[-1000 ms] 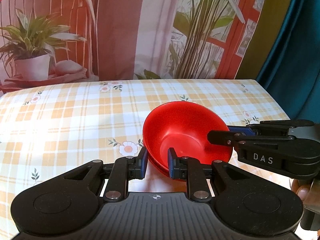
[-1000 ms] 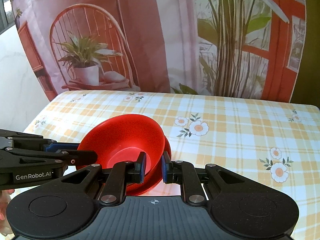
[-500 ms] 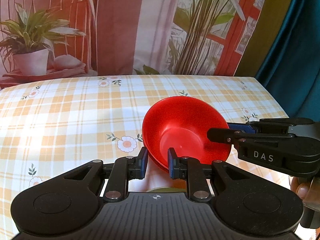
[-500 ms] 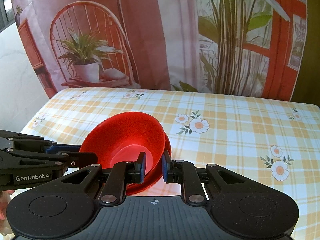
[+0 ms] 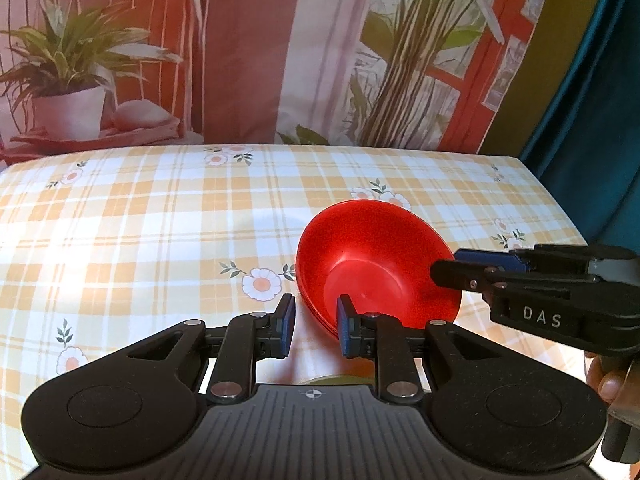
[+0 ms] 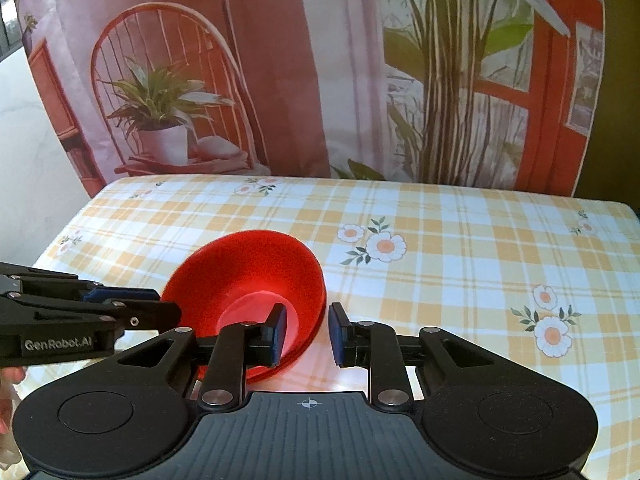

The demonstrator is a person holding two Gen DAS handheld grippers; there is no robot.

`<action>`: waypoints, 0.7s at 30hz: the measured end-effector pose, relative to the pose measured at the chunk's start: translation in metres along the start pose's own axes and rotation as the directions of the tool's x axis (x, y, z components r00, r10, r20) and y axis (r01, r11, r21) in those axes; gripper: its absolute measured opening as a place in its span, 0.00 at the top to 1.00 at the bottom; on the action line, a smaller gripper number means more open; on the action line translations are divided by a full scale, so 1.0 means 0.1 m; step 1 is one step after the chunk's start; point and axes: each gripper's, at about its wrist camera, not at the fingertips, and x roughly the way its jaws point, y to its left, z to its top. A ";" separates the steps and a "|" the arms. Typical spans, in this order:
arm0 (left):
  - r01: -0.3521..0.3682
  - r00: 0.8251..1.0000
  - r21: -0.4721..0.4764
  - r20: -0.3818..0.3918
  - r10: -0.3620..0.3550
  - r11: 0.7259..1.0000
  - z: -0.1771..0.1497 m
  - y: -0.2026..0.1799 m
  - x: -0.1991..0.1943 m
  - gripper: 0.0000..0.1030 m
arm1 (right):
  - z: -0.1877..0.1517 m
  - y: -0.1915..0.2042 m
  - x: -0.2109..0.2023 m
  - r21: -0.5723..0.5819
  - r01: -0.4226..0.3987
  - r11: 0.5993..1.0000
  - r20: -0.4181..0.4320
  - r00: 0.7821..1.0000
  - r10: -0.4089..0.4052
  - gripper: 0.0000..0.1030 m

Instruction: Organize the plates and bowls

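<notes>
Left tongs [image 5: 313, 326] sit low in the centre of the left wrist view, pointed down at the worktop [image 5: 140, 224] with its yellow check cloth and daisies. Their jaws are opening right now, and the near rim of the red bowl [image 5: 372, 256] passes between the blue pads; the left pad stands clear of the rim, and I cannot tell if the right one still touches it. The bowl is right of centre, tilted, with a second red rim showing just under it like a nested stack.

Over in the right wrist view, the right tongs [image 6: 306, 334] are also opening. The bowl [image 6: 248, 268] sits left of centre here, its right rim in the gap between the pads, with daylight on both sides of it. The left tongs [image 6: 160, 308] come in from the left edge, their tips at the bowl's far rim. In the left wrist view the right tongs [image 5: 448, 264] reach in from the right edge the same way, tips at the rim.
</notes>
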 end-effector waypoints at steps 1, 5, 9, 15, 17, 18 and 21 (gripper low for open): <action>0.000 1.000 -0.003 -0.001 0.000 1.000 0.00 0.01 0.01 0.75 | -0.01 -0.01 0.01 0.003 0.001 1.000 -0.003 1.000 -0.001 0.78; 0.007 1.000 -0.015 -0.004 -0.007 1.000 0.00 0.02 0.04 0.73 | -0.05 -0.03 0.04 0.017 -0.004 1.000 -0.007 1.000 0.004 0.78; 0.015 1.000 -0.026 -0.014 -0.015 1.000 -0.01 0.02 0.08 0.73 | -0.06 -0.04 0.07 0.030 -0.013 0.999 -0.005 1.000 0.014 0.78; 0.036 0.999 -0.042 -0.022 -0.037 0.998 -0.02 0.03 0.15 0.73 | -0.10 -0.05 0.15 0.052 -0.036 0.998 -0.008 0.999 0.037 0.78; 0.045 0.999 -0.050 -0.024 -0.046 0.998 -0.03 0.04 0.17 0.73 | -0.11 -0.04 0.17 0.059 -0.045 0.997 -0.009 0.999 0.046 0.79; 0.048 0.998 -0.052 -0.025 -0.050 0.997 -0.03 0.04 0.18 0.73 | -0.12 -0.03 0.18 0.062 -0.050 0.997 -0.009 0.999 0.050 0.79; 0.050 0.998 -0.050 -0.024 -0.051 0.998 -0.02 0.04 0.20 0.73 | -0.13 -0.03 0.20 0.074 -0.050 0.996 -0.005 0.999 0.050 0.79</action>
